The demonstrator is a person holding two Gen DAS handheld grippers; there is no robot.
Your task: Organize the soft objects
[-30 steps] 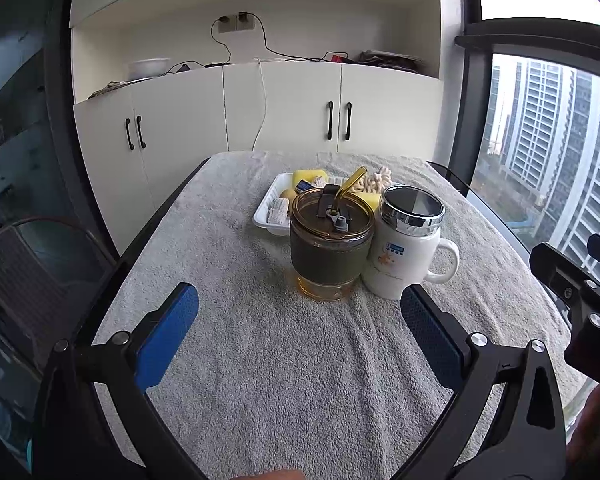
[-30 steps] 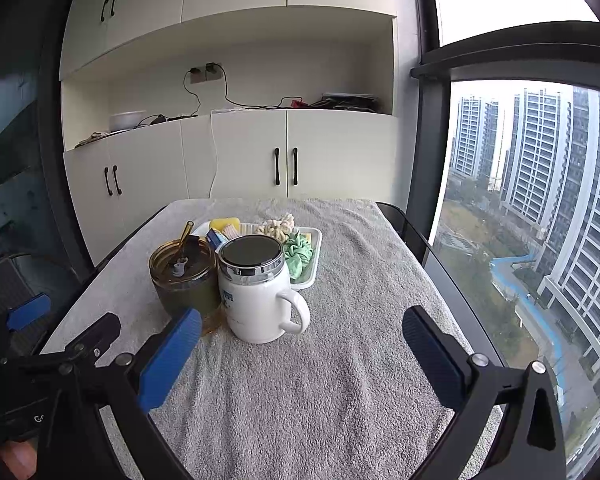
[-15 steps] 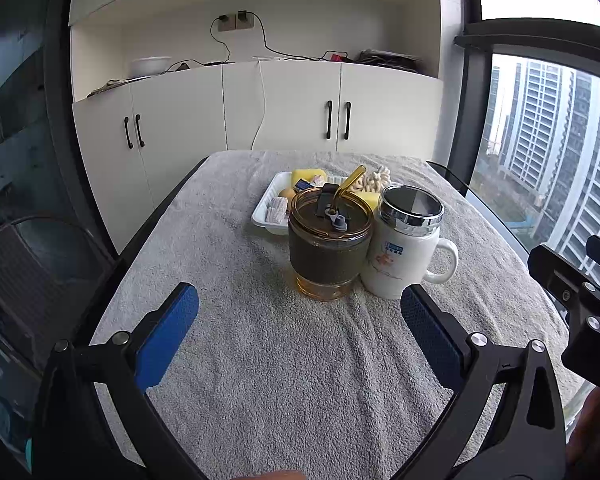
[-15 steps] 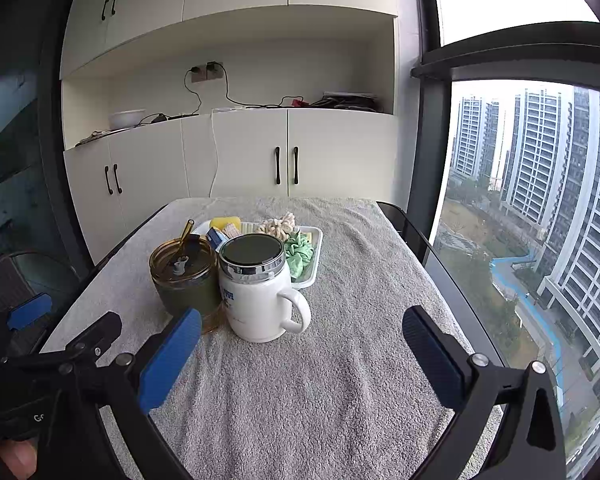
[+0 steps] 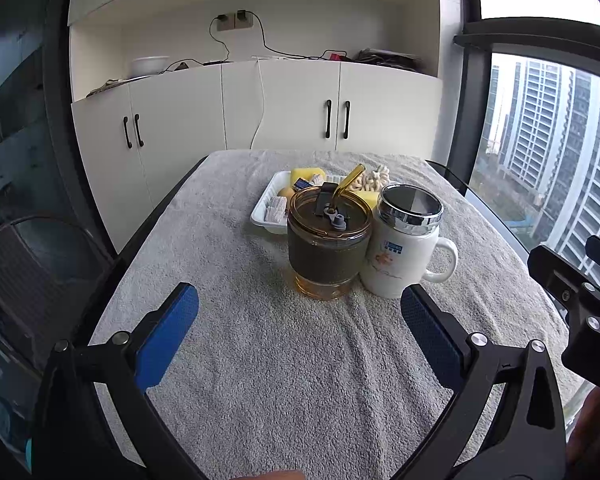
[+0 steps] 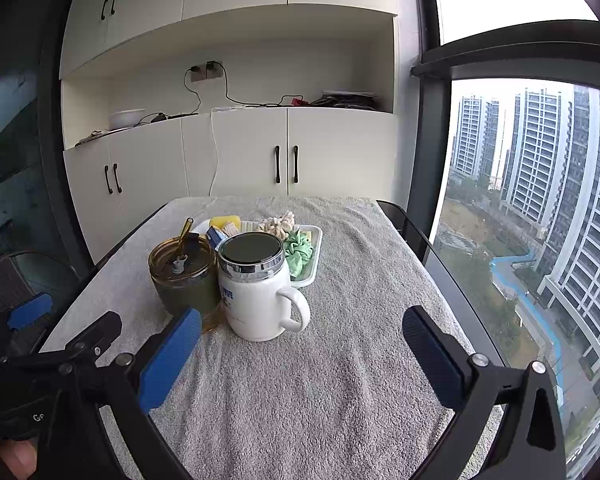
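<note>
A table covered with a fuzzy gray towel (image 5: 284,360) fills the middle of both views. The left gripper (image 5: 300,312) hangs over the near part of the towel with its two blue pads far apart and nothing between them. The right gripper (image 6: 302,334) is just the same, wide open and holding nothing, over the near right part of the table. In the middle of the table stands a brown glass cup (image 5: 329,248) with a dark band around it, a lid on top and a yellow straw (image 5: 346,182) poking out. Just to its right, touching or almost touching it, stands a white mug (image 5: 402,256) with a shiny silver lid and its handle turned to the right. Behind both cups, on the far side, lies a white tray (image 6: 314,256) with the soft things in it. A green scrunchie (image 6: 299,249) sits on the right side of the tray, just behind the white mug. A cream scrunchie (image 6: 279,222) lies at the far edge of the tray. A yellow sponge (image 5: 307,173) sits at the far left corner. Some small things lie on the left side of the tray, but they are too small to name. Both grippers are well apart from the tray, with the two cups standing in between. White cupboards (image 6: 300,152) stand against the far wall, and tall buildings (image 6: 540,184) show through the window on the right.
</note>
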